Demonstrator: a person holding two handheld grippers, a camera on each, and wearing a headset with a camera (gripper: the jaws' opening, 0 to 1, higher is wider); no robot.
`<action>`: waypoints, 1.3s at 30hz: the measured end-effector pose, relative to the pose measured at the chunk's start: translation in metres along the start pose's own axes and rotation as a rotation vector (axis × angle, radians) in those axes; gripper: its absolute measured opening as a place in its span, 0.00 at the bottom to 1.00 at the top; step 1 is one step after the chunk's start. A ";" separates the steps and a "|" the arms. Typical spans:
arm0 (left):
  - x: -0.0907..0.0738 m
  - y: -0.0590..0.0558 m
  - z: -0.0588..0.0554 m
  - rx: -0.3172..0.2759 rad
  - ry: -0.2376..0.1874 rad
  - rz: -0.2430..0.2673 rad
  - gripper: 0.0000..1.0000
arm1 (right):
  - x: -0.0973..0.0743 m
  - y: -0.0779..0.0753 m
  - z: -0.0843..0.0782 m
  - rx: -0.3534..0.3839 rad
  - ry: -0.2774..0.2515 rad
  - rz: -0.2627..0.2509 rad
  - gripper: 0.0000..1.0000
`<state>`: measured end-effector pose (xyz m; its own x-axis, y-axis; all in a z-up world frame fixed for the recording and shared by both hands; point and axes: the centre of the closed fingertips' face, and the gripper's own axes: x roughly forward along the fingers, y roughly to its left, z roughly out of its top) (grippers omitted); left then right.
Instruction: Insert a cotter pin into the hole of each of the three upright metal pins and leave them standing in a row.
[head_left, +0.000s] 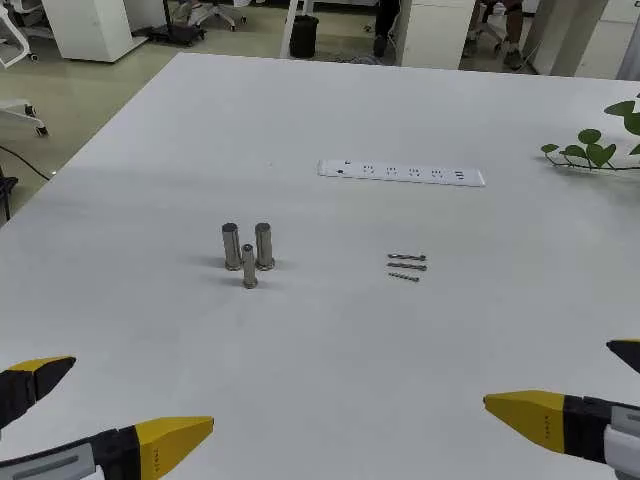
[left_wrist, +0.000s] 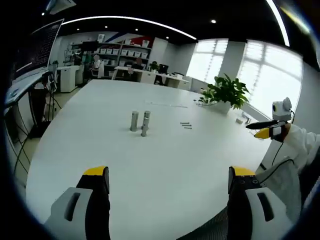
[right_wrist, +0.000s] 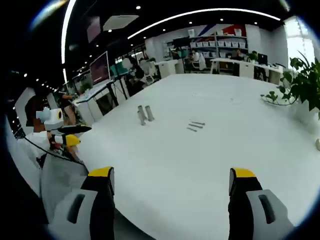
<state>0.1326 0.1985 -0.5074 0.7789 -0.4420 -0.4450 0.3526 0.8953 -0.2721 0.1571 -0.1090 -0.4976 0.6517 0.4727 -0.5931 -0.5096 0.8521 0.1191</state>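
The left hand-held gripper (head_left: 140, 392) has its yellow-tipped jaws spread wide, with nothing between them. The right hand-held gripper (head_left: 548, 373) has its jaws equally wide apart and empty. Both point forward and are held well apart. A white sleeve (left_wrist: 300, 150) shows behind the right hand-held gripper.

**No text you can read**

Nothing here is legible to you. The white power strip (head_left: 401, 173) on the far side of the table carries small dark marks, too small to make out. The dark screen (left_wrist: 42, 45) at the far left shows blurred lines. A faint mark on the left gripper (head_left: 130, 398)'s yellow jaw is illegible too.
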 end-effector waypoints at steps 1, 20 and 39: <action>0.000 0.000 0.000 -0.001 0.000 0.000 0.98 | 0.000 0.000 0.000 0.001 0.001 0.000 0.98; 0.001 0.002 -0.001 0.006 0.008 0.000 0.97 | -0.001 -0.007 -0.003 0.013 0.018 -0.028 0.98; 0.002 0.000 -0.004 0.016 0.038 -0.018 0.98 | 0.001 -0.001 -0.003 0.008 0.040 -0.002 0.97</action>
<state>0.1326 0.1969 -0.5114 0.7520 -0.4599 -0.4722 0.3751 0.8876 -0.2671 0.1573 -0.1101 -0.5007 0.6301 0.4616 -0.6244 -0.5039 0.8549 0.1236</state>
